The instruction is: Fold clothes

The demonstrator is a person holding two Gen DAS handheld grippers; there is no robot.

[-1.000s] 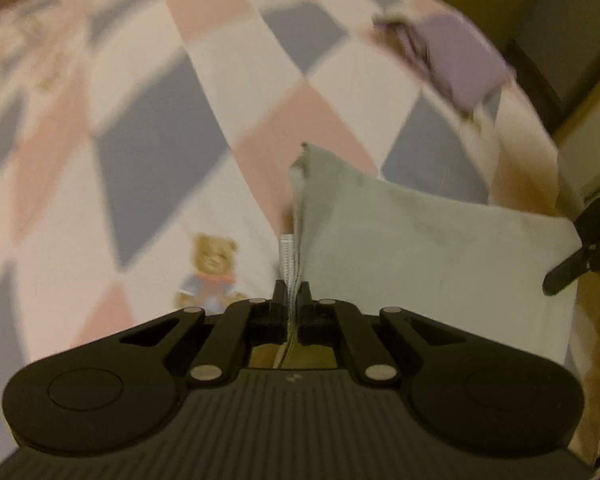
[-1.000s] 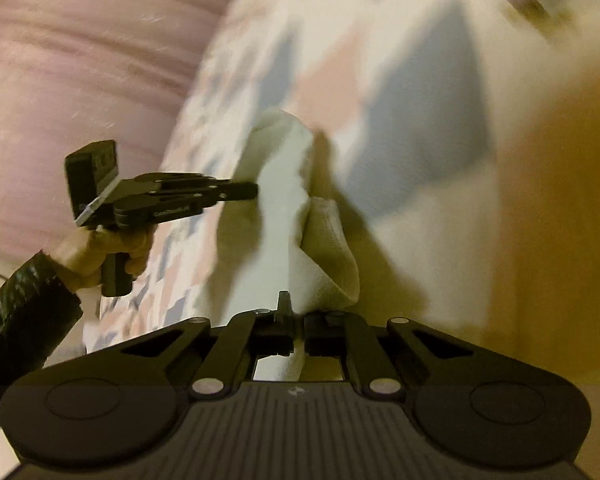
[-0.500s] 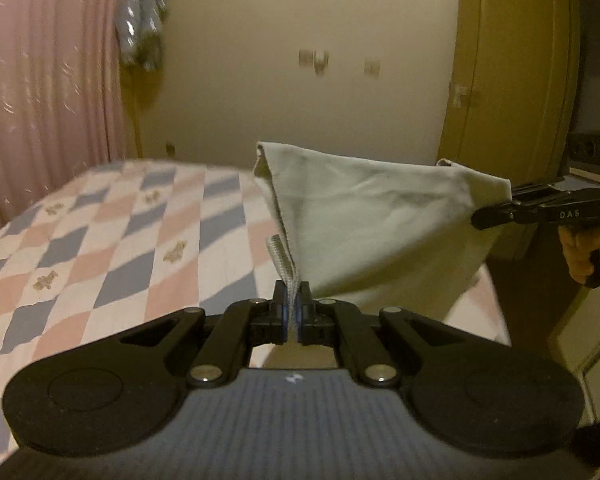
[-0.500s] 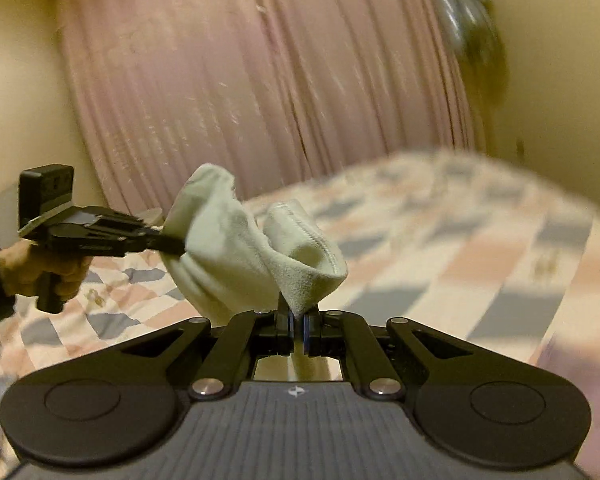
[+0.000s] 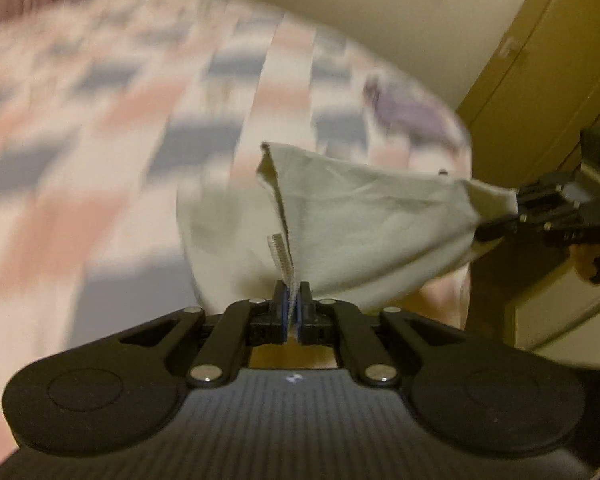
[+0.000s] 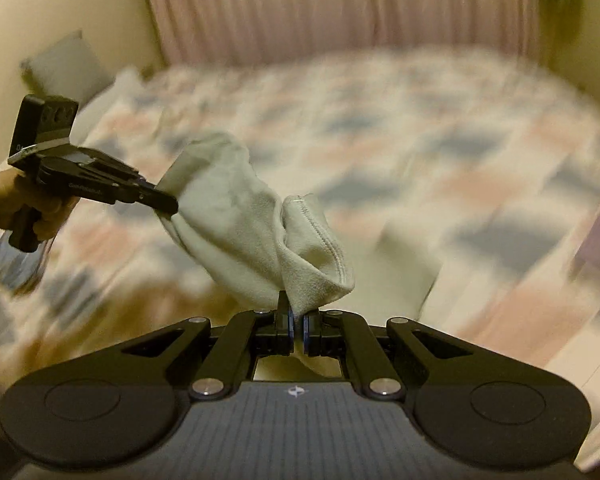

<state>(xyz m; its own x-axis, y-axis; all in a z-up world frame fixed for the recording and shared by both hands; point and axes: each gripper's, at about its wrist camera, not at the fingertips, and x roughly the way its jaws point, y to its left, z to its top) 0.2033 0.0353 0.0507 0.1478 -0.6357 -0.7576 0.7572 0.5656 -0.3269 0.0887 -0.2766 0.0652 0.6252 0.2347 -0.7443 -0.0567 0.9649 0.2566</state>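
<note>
Left wrist view: my left gripper [image 5: 293, 300] is pinched tight on one corner of a single pale green cloth [image 5: 364, 224], with a short ribbed tag [image 5: 281, 252] standing up just beyond the fingertips. That one cloth stretches away to the right, where my right gripper [image 5: 512, 216] clamps its other corner, so the fabric hangs in the air between my two grippers, above the bed [image 5: 100, 128]. One bed fills the left and far part of the scene, its cover a blurred pattern of pink, grey-blue and white diamonds. One purple garment [image 5: 412, 112] lies near the bed's far right edge, well apart from the cloth.

From the right wrist view, my right gripper [image 6: 298, 322] is closed on a stitched hem of the cloth [image 6: 236, 216]. To the left, my left gripper [image 6: 168, 204] grips the opposite end, one hand [image 6: 16, 200] wrapped round its handle. A pink curtain [image 6: 340, 4] hangs at the far side.
</note>
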